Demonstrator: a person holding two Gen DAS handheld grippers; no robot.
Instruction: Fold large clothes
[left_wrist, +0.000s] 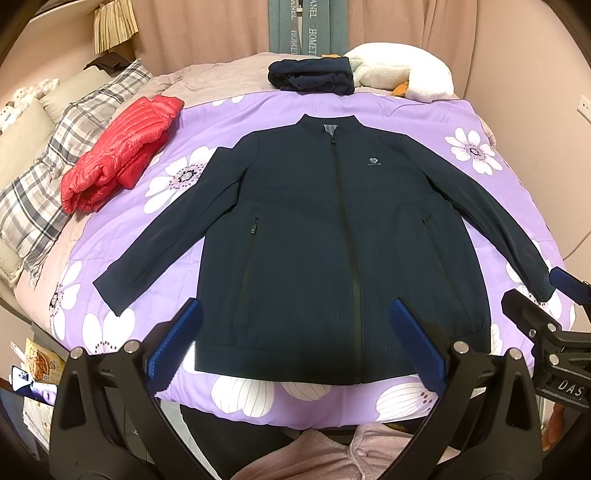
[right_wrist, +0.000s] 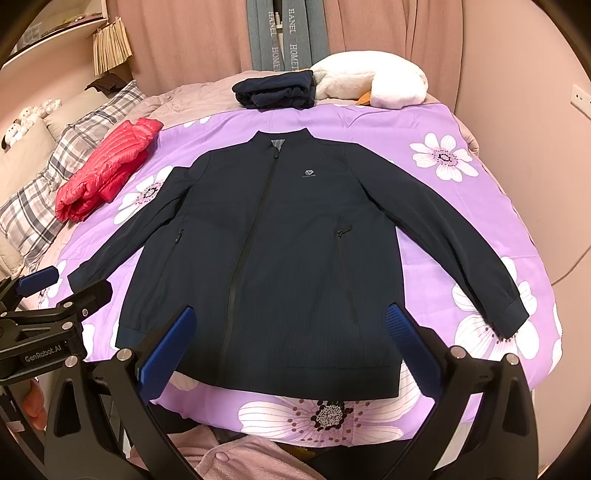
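Our left hand-held gripper (left_wrist: 295, 334) and right hand-held gripper (right_wrist: 291, 341) gape wide, holding nothing, above the navy jacket (left_wrist: 332, 236) spread flat near the bed's (left_wrist: 517, 192) front edge.

This is a bedroom in a home. A bed (left_wrist: 229, 79) fills the view, covered by a purple quilt (left_wrist: 461, 177) printed with white flowers. Plaid pillows (left_wrist: 48, 184) lie at the left edge of the bed, with small soft toys (left_wrist: 22, 99) beyond them. A white plush toy (left_wrist: 402, 74) sits at the far end of the bed, and pink curtains (left_wrist: 406, 26) hang behind it.
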